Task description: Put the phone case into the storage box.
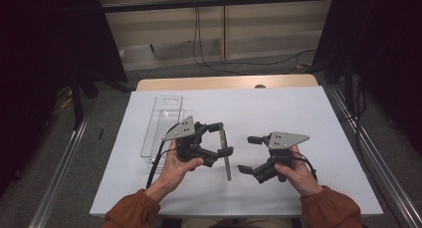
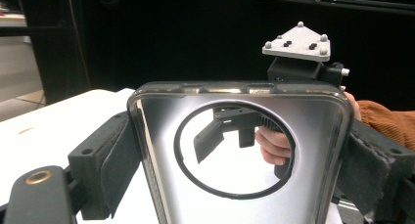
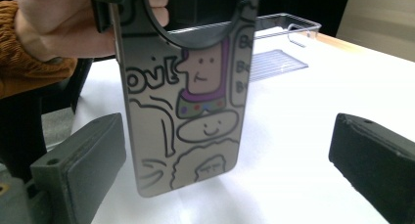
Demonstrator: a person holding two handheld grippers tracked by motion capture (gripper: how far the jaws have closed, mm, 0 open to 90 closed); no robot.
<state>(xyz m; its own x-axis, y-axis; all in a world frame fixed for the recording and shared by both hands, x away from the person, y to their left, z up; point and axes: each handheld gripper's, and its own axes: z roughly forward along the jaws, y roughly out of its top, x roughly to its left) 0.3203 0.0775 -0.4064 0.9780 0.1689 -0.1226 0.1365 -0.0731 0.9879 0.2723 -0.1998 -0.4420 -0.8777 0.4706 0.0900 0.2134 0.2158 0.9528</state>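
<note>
A translucent grey phone case (image 2: 313, 150) with a black ring and cartoon drawings (image 3: 195, 116) stands on edge over the white table, its lower end near the surface. My left gripper (image 1: 222, 138) is shut on its two long sides, and its padded fingers (image 2: 105, 160) press against the case. In the high view the case (image 1: 227, 161) appears edge-on. My right gripper (image 1: 247, 154) is open just to the right of it, jaws pointing at the drawn face. Its fingers (image 3: 80, 165) stand wide on either side with nothing between them. Through the ring I see the right gripper (image 2: 230, 131).
A clear plastic tray (image 1: 161, 126) lies on the table's left part, behind the left gripper, also seen as the clear tray (image 3: 288, 26). The white table (image 1: 278, 108) ends in a wooden strip at the back. Dark curtains and metal rails flank it.
</note>
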